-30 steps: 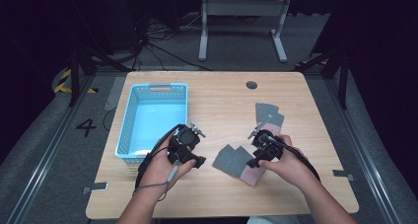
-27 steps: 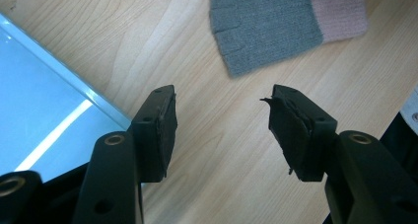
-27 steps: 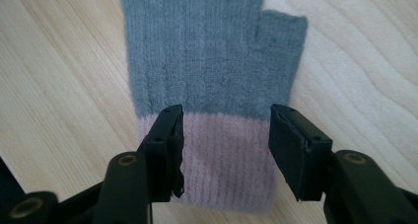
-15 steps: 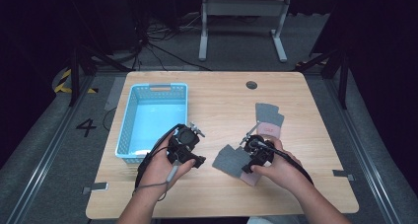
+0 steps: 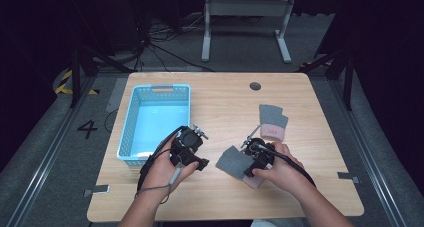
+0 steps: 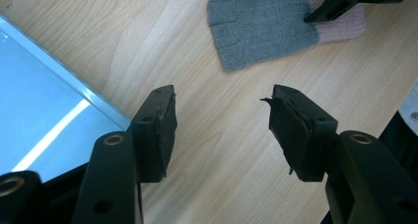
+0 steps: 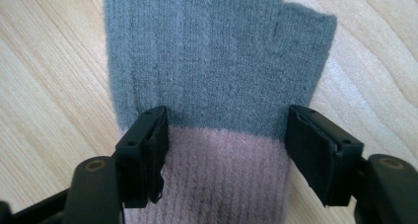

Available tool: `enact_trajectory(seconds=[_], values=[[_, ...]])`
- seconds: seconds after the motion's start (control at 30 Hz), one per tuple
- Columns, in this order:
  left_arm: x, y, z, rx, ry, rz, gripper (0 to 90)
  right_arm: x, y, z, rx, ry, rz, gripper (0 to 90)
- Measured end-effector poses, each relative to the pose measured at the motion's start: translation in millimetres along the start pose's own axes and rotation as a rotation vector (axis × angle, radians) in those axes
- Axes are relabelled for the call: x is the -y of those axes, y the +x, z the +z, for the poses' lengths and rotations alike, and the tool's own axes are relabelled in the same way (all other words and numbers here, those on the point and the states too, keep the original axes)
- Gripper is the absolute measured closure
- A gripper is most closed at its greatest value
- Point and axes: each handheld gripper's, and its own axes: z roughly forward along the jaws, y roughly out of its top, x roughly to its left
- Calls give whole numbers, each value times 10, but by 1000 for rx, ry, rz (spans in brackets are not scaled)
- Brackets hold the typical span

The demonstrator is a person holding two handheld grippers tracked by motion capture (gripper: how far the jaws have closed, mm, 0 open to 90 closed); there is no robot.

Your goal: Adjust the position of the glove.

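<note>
Showing two gloves on the tabletop (image 5: pixel 215 94) and none yet in the blue basket (image 5: pixel 131 122) at the left of the high view, whose floor looks bare; the likely job, moving the gloves into that basket, is therefore judged to be at its start, with both gloves left to lift and carry.

Left of centre in the high view, the left gripper (image 5: pixel 196 156) sits just right of the basket's near corner. In the left gripper view its fingers (image 6: pixel 160 130) stand apart over bare wood, holding nothing, with the basket's rim at the left of that frame.

Right of centre, the near glove (image 5: pixel 234 161) lies flat, grey hand part toward the left gripper, pink cuff under the right gripper (image 5: pixel 256 159). The right gripper's fingers have just been opening. In the right gripper view the near glove (image 7: pixel 212 66) runs up the middle of the frame, and the fingers (image 7: pixel 148 150) straddle it where grey meets pink, one at each edge; whether the pads touch the knit cannot be told, but they do not pinch it.

Toward the upper right of the high view, the far glove (image 5: pixel 272 119) lies apart from both grippers, untouched.
</note>
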Motion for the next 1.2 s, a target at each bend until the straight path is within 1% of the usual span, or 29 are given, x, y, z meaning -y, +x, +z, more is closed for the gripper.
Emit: enact_trajectory(seconds=[0.03, 0.07, 0.1, 0.13, 0.17, 0.2, 0.27, 0.33, 0.43, 0.6, 0.63, 0.67, 0.73, 0.77, 0.83, 0.87, 0.93, 1.0, 1.07, 1.1, 1.2], values=[[0, 0, 0, 0, 0, 0, 445, -1, 3, 0, 0, 0, 0, 345], [0, -5, 3, 1, 0, -1, 444, -4, -2, 0, 4, 3, -13, 364], [-2, -6, 4, 3, 0, 1, 444, -9, 10, -7, 1, 6, -4, 384], [-2, -6, 4, 3, 0, 1, 442, -9, 10, -7, 1, 6, -4, 384], [-3, -7, 6, 3, 0, 2, 442, -11, 14, -11, -3, 7, -5, 409], [-4, -9, 8, 3, 3, 3, 441, -8, 13, -16, -14, -2, -6, 478], [-4, -8, 9, 3, 3, 3, 440, -4, 11, -22, -34, -13, -20, 570], [-3, -6, 8, 3, 3, 2, 439, -3, 19, -27, -50, -18, -22, 625], [-1, 0, 8, 2, 2, 0, 438, -1, 20, -29, -64, -22, -35, 668], [1, 5, 8, 5, 2, 0, 437, 8, 23, -62, -74, -37, -67, 692], [1, 5, 8, 5, 2, 0, 437, 11, 20, -83, -71, -39, -81, 692], [2, 7, 5, 4, 1, -3, 437, 15, 29, -111, -72, -49, -84, 693], [3, 12, 4, 6, -2, -4, 437, 26, 26, -166, -75, -60, -111, 692], [4, 12, 4, 5, -2, -5, 436, 34, 25, -199, -79, -66, -131, 692], [3, 10, 4, 4, -1, -6, 435, 49, 30, -263, -99, -72, -137, 689], [2, 9, 4, 3, 0, -4, 435, 56, 38, -286, -104, -77, -149, 689], [0, 6, 7, 7, 2, -1, 434, 73, 42, -325, -116, -71, -197, 688], [0, 6, 8, 8, 2, -1, 434, 92, 44, -344, -156, -69, -241, 685], [-1, 5, 9, 5, 3, -2, 434, 114, 32, -354, -167, -70, -289, 682], [-2, 5, 10, 7, 3, -1, 434, 125, 19, -354, -165, -66, -310, 681], [-6, 3, 15, 8, 4, 1, 433, 162, -39, -339, -168, -53, -337, 680]])
